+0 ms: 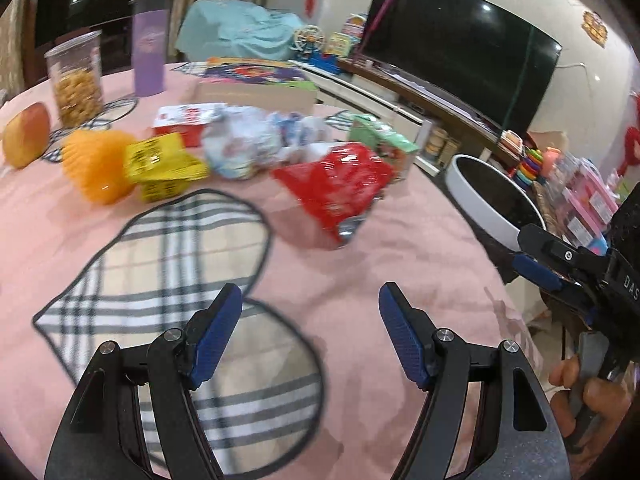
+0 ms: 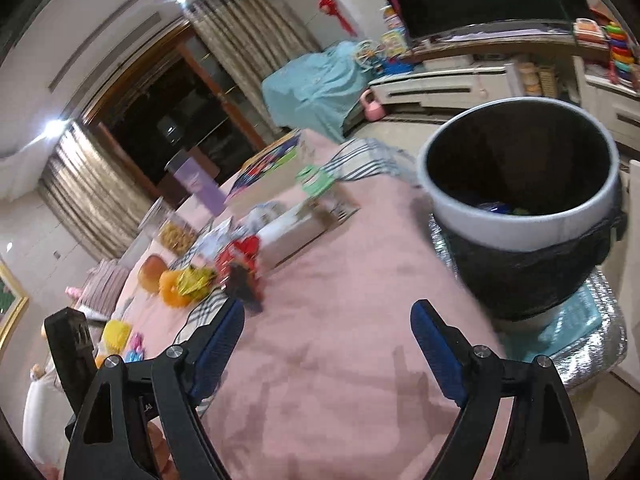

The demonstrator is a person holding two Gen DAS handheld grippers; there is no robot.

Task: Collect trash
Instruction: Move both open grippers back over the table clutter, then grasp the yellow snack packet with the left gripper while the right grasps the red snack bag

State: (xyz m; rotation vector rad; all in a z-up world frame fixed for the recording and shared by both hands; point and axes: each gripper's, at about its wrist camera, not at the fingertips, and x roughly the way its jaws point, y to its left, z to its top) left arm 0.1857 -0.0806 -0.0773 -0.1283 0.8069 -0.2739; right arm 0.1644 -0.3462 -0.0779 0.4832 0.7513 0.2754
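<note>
Left wrist view, left to right. The left gripper (image 1: pixel 310 308) is held wide open above the pink cloth (image 1: pixel 400 248), nothing between its blue pads (image 1: pixel 218 336). Directly under and ahead-left of it a plaid patch (image 1: pixel 160 248) is seen on the cloth. Far ahead-left: an apple (image 1: pixel 26 136), a clear jar (image 1: pixel 76 80) of yellow snacks, a purple tumbler (image 1: pixel 149 46). Ahead, in a row across the table: an orange ribbed cup (image 1: pixel 98 164), touching a yellow carton (image 1: pixel 164 166) with black print too blurred to read, then a red-and-white tub (image 1: pixel 184 122), a crumpled white bag (image 1: pixel 248 142), a red wrapper (image 1: pixel 338 184) lying closest to the claw, and a green box (image 1: pixel 384 140) behind it. No label is legible; motion blur is heavy. To the right, off the table edge, the white rim of the bin (image 1: pixel 480 196) is visible. At far right the right gripper (image 1: pixel 538 256) enters; letters "DAS" are read on its black body. A TV (image 1: pixel 460 48) stands on the far wall.

Right wrist view. The right gripper (image 2: pixel 328 340) is likewise spread wide, empty, over the cloth (image 2: pixel 340 300). Ahead-left the same trash cluster is seen: wrapper (image 2: pixel 240 256), carton (image 2: pixel 194 280), cup (image 2: pixel 172 288). Ahead-right, just beyond the table edge, the bin (image 2: pixel 520 224) stands with a black liner; small coloured items lie at its bottom, not identifiable.
</note>
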